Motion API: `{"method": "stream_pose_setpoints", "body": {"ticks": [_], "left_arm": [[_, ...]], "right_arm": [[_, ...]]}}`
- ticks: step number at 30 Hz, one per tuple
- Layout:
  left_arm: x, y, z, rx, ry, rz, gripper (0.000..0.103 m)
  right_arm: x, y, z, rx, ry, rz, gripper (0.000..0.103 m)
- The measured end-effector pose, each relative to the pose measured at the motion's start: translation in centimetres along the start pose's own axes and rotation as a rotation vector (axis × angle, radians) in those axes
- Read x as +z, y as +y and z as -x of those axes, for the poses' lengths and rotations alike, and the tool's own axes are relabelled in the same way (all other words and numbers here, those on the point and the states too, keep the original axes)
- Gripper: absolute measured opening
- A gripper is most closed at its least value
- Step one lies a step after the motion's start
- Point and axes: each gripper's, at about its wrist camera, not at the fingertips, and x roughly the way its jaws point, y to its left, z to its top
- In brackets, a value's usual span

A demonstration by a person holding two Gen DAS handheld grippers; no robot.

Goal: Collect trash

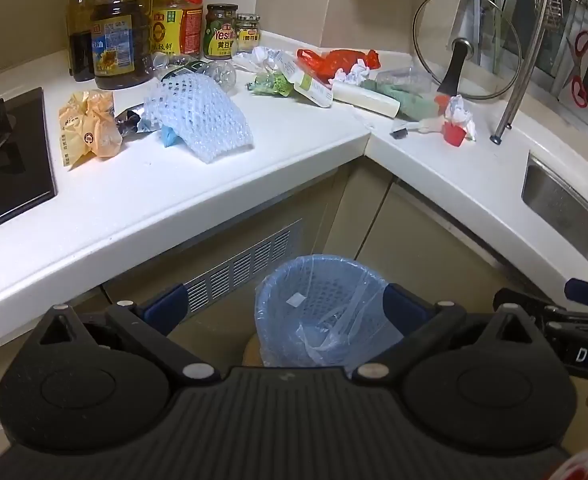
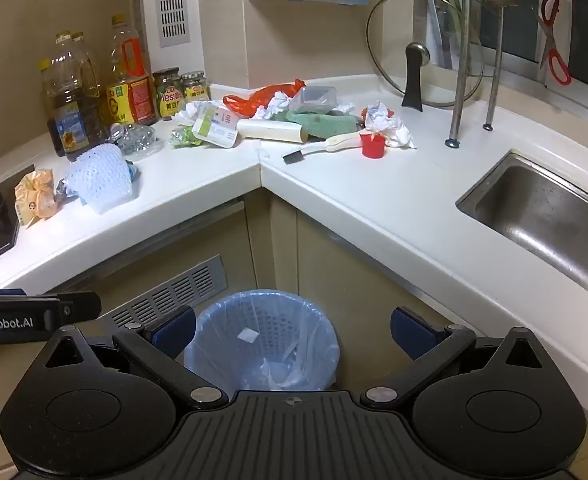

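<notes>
Left wrist view: a white L-shaped kitchen surface (image 1: 222,184) wraps a corner, strewn with trash. On the floor in the corner below stands a blue mesh wastebasket (image 1: 318,312) lined with a clear bag. Both the left gripper (image 1: 286,308) and the right gripper (image 2: 293,328) hang above it, jaws wide and empty. Trash lies well apart above: a blue foam net (image 1: 204,116), a red plastic bag (image 1: 334,62), a yellow wrapper (image 1: 88,126), crumpled tissue (image 1: 460,114).

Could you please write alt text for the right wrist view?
Open right tongs hover empty above a blue lined trash bin on the floor. Beyond, a white corner countertop holds scattered trash: foam netting, crumpled paper.
</notes>
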Motion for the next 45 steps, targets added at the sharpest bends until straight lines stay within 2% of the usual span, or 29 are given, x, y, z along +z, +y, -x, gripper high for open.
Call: {"method": "stream_pose_setpoints", "body": {"ticks": [2,6,45], "left_arm": [[0.1,-0.2,-0.2,0.002,0.01,-0.003,0.103],[-0.1,-0.2,0.8,-0.01,-0.038,0.002,0.103],[-0.3,-0.2,0.3,-0.011,-0.033,-0.006,0.103]], "right_arm": [[0.0,0.0,0.0,0.002,-0.003,0.0,0.103],[0.0,-0.1,0.0,0.003,-0.003,-0.002,0.103],[0.1,-0.4,0.2,0.005,-0.005,-0.008,0.103]]}}
